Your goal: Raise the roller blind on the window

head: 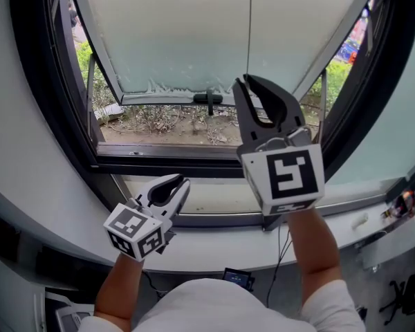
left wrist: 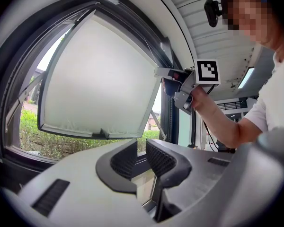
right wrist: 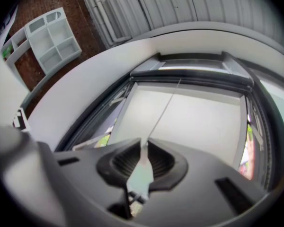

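Left gripper (head: 180,182) low over white sill (head: 214,249), fingers slightly apart, nothing between them, open room all round. Right gripper (head: 243,80) raised in front of dark window frame (head: 166,163), fingers closed on thin pull cord (head: 250,26), which drops straight into fingertips. Beyond, roller blind (head: 187,33) covers upper glass, bottom bar (head: 173,99) just left of right gripper. Below the bar, clear strip of pane shows grass and soil outside.
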Demonstrator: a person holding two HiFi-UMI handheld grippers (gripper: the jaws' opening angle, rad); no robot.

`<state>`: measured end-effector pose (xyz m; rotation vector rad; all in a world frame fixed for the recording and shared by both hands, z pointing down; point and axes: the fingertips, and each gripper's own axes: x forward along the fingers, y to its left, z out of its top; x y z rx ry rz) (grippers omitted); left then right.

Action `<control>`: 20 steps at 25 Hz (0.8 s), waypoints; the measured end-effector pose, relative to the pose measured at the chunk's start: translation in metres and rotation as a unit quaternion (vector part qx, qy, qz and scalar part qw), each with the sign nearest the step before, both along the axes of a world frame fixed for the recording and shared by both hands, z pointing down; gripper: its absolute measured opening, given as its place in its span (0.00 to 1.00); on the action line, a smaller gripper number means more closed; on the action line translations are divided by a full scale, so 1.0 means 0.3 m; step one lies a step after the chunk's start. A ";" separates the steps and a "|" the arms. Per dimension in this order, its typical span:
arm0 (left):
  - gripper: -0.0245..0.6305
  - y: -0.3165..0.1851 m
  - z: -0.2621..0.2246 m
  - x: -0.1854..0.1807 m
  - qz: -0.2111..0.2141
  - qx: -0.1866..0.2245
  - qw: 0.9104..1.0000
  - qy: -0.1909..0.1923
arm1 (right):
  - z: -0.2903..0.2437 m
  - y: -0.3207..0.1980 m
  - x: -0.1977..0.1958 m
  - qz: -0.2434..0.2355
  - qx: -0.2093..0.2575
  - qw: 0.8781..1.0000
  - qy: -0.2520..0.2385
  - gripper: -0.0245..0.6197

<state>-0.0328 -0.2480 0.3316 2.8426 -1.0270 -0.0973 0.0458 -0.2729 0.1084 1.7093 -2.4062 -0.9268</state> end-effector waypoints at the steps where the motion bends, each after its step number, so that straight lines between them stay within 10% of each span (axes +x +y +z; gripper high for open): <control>1: 0.15 0.002 0.000 0.001 0.001 0.000 1.000 0.000 | 0.000 0.001 -0.001 0.000 0.001 1.000 0.002 0.12; 20: 0.15 0.024 -0.012 -0.007 0.007 0.004 1.000 -0.002 | -0.011 -0.013 0.004 0.027 0.015 0.999 0.015 0.13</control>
